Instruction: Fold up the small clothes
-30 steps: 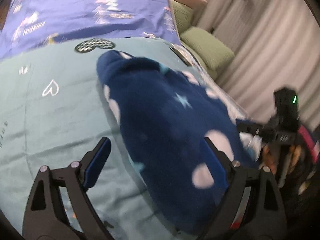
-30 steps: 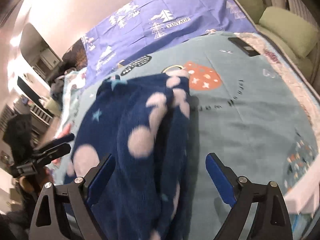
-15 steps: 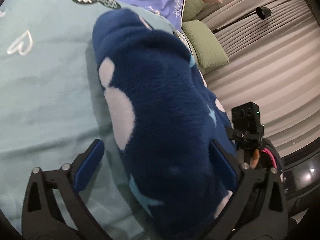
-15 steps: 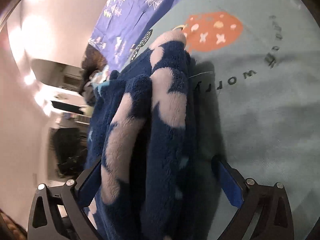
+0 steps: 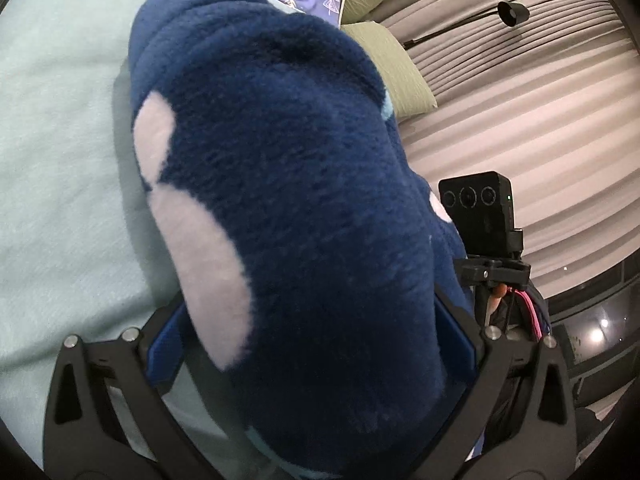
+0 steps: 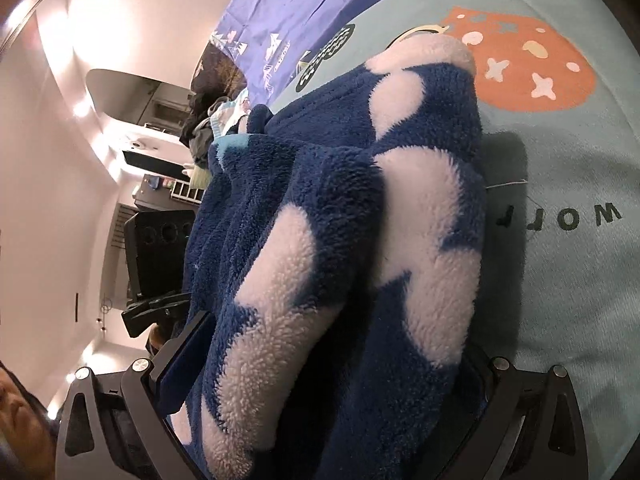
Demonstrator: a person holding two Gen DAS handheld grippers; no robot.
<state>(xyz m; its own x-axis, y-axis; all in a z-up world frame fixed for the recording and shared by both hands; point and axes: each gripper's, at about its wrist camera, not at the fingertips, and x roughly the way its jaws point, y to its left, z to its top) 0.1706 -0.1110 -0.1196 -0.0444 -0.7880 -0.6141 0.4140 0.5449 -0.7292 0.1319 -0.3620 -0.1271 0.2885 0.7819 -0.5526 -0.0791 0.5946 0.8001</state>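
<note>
Fleece, a dark-blue fluffy garment [image 5: 296,216] with white patches, is now bulging between the wide-spread jaws of both the left hand-held gripper [image 5: 312,344] and right hand-held gripper [image 6: 320,360], which have been closing in over the pale-teal bedspread [image 5: 52,152]; gripping seems imminent.

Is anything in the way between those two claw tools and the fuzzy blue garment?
Nothing visible. The blue fleece garment already bulges between the open jaws of the left gripper and the right gripper, lying on the pale blue blanket.
</note>
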